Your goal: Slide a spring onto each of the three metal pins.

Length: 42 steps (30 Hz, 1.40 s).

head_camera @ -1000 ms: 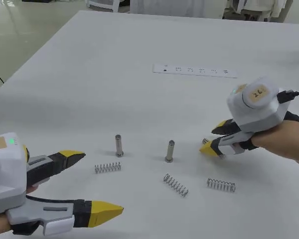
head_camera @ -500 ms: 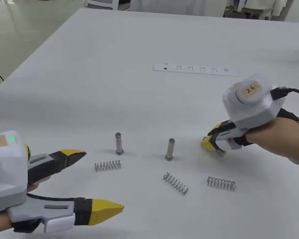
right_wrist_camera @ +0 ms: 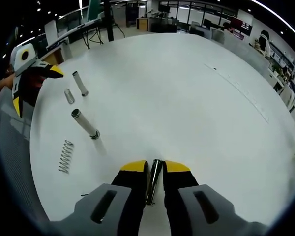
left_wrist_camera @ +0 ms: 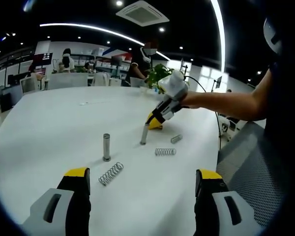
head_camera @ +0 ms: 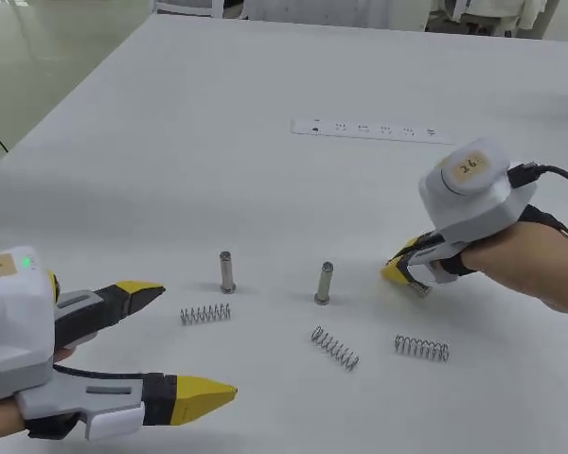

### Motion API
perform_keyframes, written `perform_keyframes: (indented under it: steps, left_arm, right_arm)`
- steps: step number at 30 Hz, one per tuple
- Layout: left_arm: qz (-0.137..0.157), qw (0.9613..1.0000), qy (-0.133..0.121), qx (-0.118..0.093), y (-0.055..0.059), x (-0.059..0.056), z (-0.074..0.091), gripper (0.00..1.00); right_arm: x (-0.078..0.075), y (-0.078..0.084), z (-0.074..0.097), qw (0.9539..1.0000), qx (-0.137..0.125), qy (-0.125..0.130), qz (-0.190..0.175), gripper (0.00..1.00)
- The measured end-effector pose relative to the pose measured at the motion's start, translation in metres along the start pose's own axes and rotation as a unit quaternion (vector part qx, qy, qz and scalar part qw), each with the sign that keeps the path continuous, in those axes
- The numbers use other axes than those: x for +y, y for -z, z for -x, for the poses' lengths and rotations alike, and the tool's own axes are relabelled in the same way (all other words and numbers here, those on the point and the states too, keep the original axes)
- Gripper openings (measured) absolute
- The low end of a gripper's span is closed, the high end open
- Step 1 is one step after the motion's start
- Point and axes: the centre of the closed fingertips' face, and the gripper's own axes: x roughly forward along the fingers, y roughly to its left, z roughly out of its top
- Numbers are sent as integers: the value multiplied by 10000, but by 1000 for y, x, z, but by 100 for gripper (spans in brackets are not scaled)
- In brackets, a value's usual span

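- The right gripper (head_camera: 399,271) is clenched on the third pin (right_wrist_camera: 154,178), which lies lengthwise between its yellow-tipped jaws
- In the head view its tips sit low at the white table (head_camera: 265,170), and a metal end of the pin pokes out just beside them; whether the pin touches the table I cannot tell
- The left gripper (head_camera: 197,338) is released, with its jaws spread wide and nothing between them, and it hovers over the near left part of the table
- The left pin (head_camera: 226,272) stands upright on its base, ahead of the left gripper's tips
- The middle pin (head_camera: 324,283) also stands upright, well apart from the left pin, between it and the right gripper
- The left spring (head_camera: 205,313) lies flat on the near side of the left pin, near it but not touching
- The middle spring (head_camera: 334,348) lies at a slant on the near side of the middle pin, apart from it
- The right spring (head_camera: 421,348) lies flat on the near side of the right gripper, apart from its tips
- All three springs lie loose on the table, none on a pin
- A white power strip (head_camera: 371,131) lies flat farther back, well apart from the pins
- In the left gripper view the two upright pins and the springs show between the spread jaws, with the right gripper beyond them
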Motion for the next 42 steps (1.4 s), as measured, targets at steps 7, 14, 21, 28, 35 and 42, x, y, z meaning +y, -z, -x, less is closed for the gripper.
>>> perform_keyframes:
  steps: [7, 14, 21, 28, 35, 42]
  left_arm:
    - [2, 10000, -2, 3, 0, 0, 0, 85]
    - [7, 10000, -4, -1, 0, 0, 0, 85]
    - [-1, 10000, -9, -1, -1, 0, 1, 85]
    - [-18, 10000, -10, -18, -2, 0, 2, 85]
    - [-50, 10000, 9, -31, -4, -2, 3, 85]
    - [-97, 9999, 25, -51, -6, -4, 4, 85]
  right_arm:
    - [0, -1, -1, 10000, 36, 23, -52, 8]
    - [0, -1, -1, 9999, 59, 65, -80, 6]
    - [1, 0, 1, 9998, 122, 79, -102, 6]
    - [1, -3, 9, 9998, 69, 112, -117, 6]
    - [2, -7, 21, 9997, -30, 165, -175, 6]
    - [5, -9, 29, 9994, -125, 196, -244, 6]
